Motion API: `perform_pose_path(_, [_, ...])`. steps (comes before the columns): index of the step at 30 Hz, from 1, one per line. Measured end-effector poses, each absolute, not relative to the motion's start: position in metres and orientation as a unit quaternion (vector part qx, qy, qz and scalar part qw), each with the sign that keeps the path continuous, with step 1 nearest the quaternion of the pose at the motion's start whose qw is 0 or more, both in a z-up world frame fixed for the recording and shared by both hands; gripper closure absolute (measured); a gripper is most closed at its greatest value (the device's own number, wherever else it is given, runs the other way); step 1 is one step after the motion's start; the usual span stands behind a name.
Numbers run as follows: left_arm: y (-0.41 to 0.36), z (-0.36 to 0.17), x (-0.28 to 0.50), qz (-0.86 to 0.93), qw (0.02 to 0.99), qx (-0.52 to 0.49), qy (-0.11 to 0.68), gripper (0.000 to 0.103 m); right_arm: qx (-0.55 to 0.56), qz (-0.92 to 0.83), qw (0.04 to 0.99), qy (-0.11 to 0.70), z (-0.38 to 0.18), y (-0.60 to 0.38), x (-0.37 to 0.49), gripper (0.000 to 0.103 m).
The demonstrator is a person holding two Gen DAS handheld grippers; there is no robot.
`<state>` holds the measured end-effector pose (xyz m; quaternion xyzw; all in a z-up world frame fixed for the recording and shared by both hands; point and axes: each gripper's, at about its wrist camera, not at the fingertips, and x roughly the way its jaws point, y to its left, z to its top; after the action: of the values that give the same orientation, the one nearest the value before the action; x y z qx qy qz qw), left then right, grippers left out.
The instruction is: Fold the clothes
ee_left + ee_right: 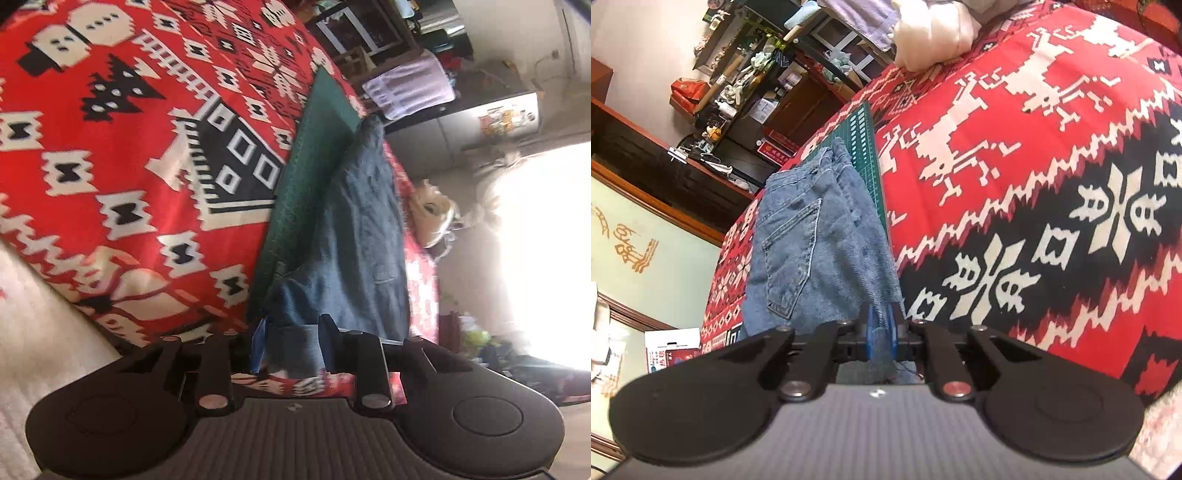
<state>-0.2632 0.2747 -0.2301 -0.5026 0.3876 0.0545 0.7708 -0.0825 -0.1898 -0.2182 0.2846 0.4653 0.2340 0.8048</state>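
Note:
A pair of blue denim jeans (354,229) lies on a green cutting mat (306,173) on a bed with a red patterned blanket (129,155). My left gripper (291,343) has denim between its blue-padded fingers, which stand a little apart around the cloth. In the right wrist view the jeans (812,251) show a back pocket, lying on the mat (866,129). My right gripper (881,328) is shut tight on an edge of the denim, the pads nearly touching.
The red, white and black blanket (1034,184) covers the bed. A white pillow (934,33) lies at the far end. Dark shelves with clutter (746,85) stand beyond the bed. A bright window (546,251) and a fridge (480,125) are in the room.

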Motion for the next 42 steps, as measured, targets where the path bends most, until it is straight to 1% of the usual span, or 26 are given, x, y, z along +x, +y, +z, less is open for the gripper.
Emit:
perform_pose_path(3, [0.287, -0.232, -0.273, 0.087, 0.77, -0.497, 0.39, 0.075, 0.289, 0.235, 0.804, 0.464, -0.217, -0.191, -0.083, 0.09])
perform_pose_path(7, [0.286, -0.229, -0.269, 0.101, 0.782, -0.437, 0.434, 0.085, 0.297, 0.235, 0.802, 0.463, -0.218, -0.192, -0.083, 0.087])
perform_pose_path(12, [0.266, -0.234, -0.243, 0.063, 0.784, -0.381, 0.486, 0.085, 0.298, 0.235, 0.801, 0.464, -0.22, -0.193, -0.081, 0.086])
perform_pose_path(15, [0.259, -0.236, -0.236, 0.044, 0.778, -0.393, 0.489, 0.083, 0.303, 0.233, 0.799, 0.464, -0.222, -0.195, -0.08, 0.086])
perform_pose_path(21, [0.27, -0.216, -0.236, 0.033, 0.79, -0.425, 0.442, 0.083, 0.309, 0.23, 0.797, 0.464, -0.223, -0.199, -0.084, 0.085])
perform_pose_path(25, [0.272, -0.214, -0.225, 0.028, 0.788, -0.432, 0.439, 0.083, 0.316, 0.229, 0.793, 0.467, -0.226, -0.2, -0.085, 0.085])
perform_pose_path(30, [0.261, -0.222, -0.214, 0.02, 0.778, -0.418, 0.469, 0.074, 0.32, 0.23, 0.794, 0.463, -0.225, -0.199, -0.084, 0.085])
perform_pose_path(33, [0.256, -0.219, -0.215, 0.008, 0.778, -0.421, 0.466, 0.07, 0.322, 0.229, 0.793, 0.463, -0.225, -0.2, -0.084, 0.084])
perform_pose_path(34, [0.255, -0.217, -0.215, 0.006, 0.78, -0.42, 0.464, 0.066, 0.322, 0.229, 0.793, 0.463, -0.225, -0.2, -0.084, 0.084])
perform_pose_path(36, [0.252, -0.218, -0.212, 0.017, 0.783, -0.402, 0.474, 0.065, 0.321, 0.23, 0.793, 0.465, -0.226, -0.199, -0.084, 0.084])
perform_pose_path(38, [0.249, -0.222, -0.208, 0.027, 0.784, -0.387, 0.484, 0.068, 0.319, 0.232, 0.792, 0.466, -0.226, -0.198, -0.083, 0.084])
perform_pose_path(39, [0.248, -0.221, -0.206, 0.027, 0.784, -0.387, 0.485, 0.068, 0.318, 0.233, 0.791, 0.467, -0.226, -0.197, -0.083, 0.084])
perform_pose_path(40, [0.246, -0.22, -0.205, 0.028, 0.786, -0.38, 0.487, 0.071, 0.317, 0.234, 0.791, 0.469, -0.226, -0.196, -0.082, 0.084])
perform_pose_path(41, [0.243, -0.218, -0.204, 0.029, 0.793, -0.362, 0.489, 0.084, 0.314, 0.236, 0.791, 0.47, -0.226, -0.195, -0.081, 0.084])
perform_pose_path(42, [0.242, -0.216, -0.205, 0.029, 0.799, -0.352, 0.487, 0.09, 0.311, 0.238, 0.791, 0.471, -0.226, -0.193, -0.081, 0.084])
